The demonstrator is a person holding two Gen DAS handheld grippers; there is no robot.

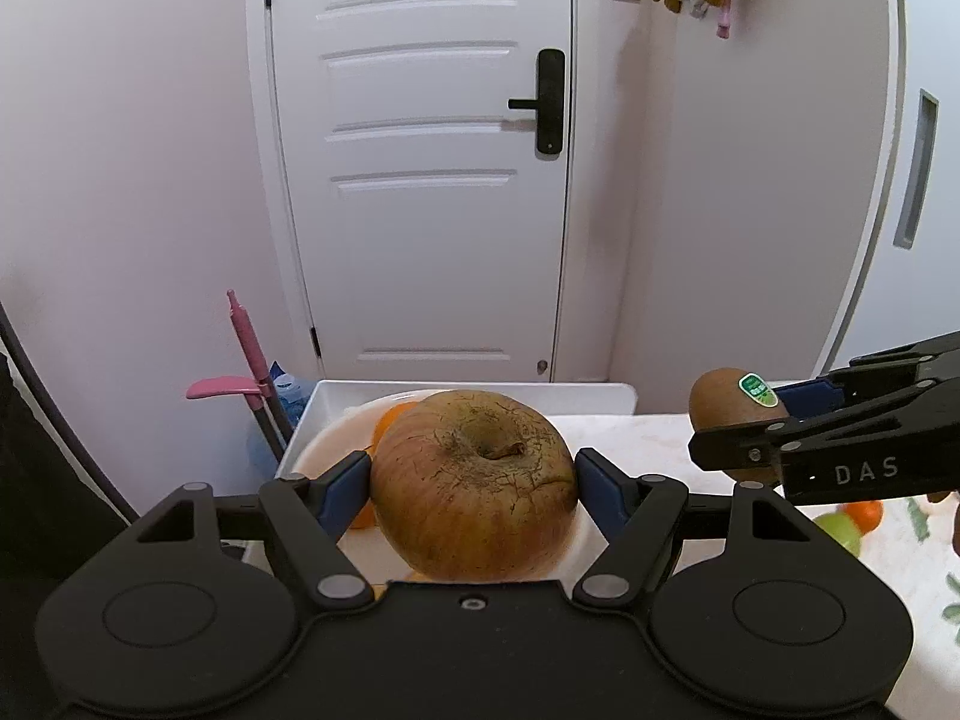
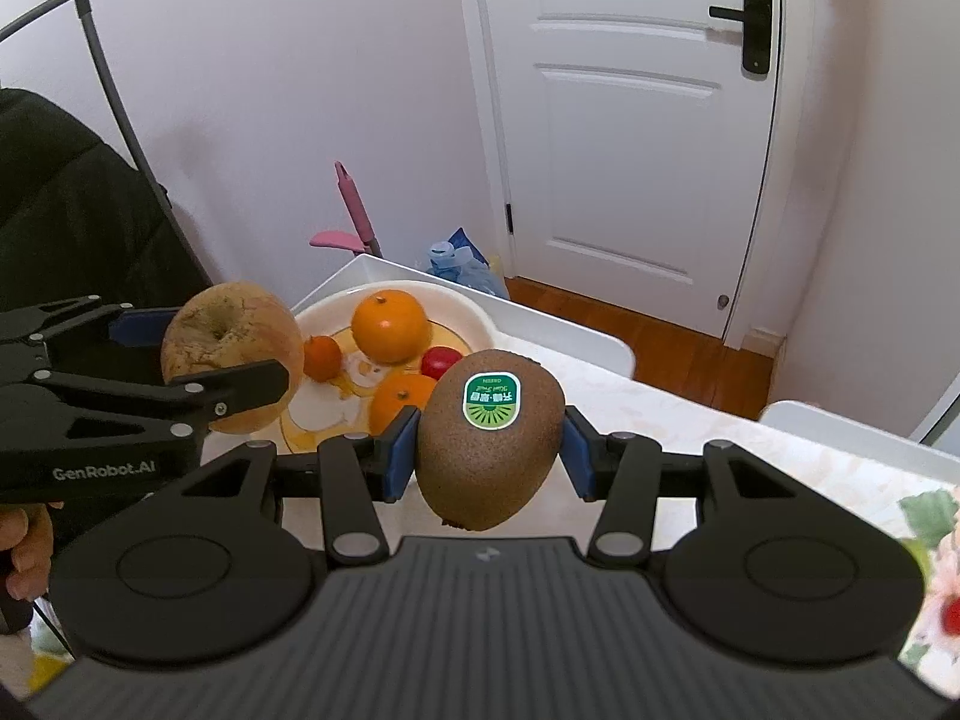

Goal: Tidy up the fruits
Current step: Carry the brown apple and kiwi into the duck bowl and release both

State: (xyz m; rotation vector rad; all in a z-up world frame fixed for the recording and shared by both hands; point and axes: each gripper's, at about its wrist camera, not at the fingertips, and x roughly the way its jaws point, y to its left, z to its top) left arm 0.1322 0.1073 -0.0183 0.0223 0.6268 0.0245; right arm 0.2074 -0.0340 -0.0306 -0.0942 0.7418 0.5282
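While left gripper (image 1: pixel 474 480) clamps the russet, wrinkled apple (image 1: pixel 474 480) nearer the white round plate (image 2: pixel 474 312), right gripper (image 2: pixel 489 450) grips the brown fuzzy kiwi (image 2: pixel 489 450); kiwi's long axis runs toward plate.

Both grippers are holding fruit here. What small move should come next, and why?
Probably carry the apple in the left gripper forward over the white plate and lower it. The plate already holds oranges and has bare space near the apple; the right gripper with its kiwi can follow.
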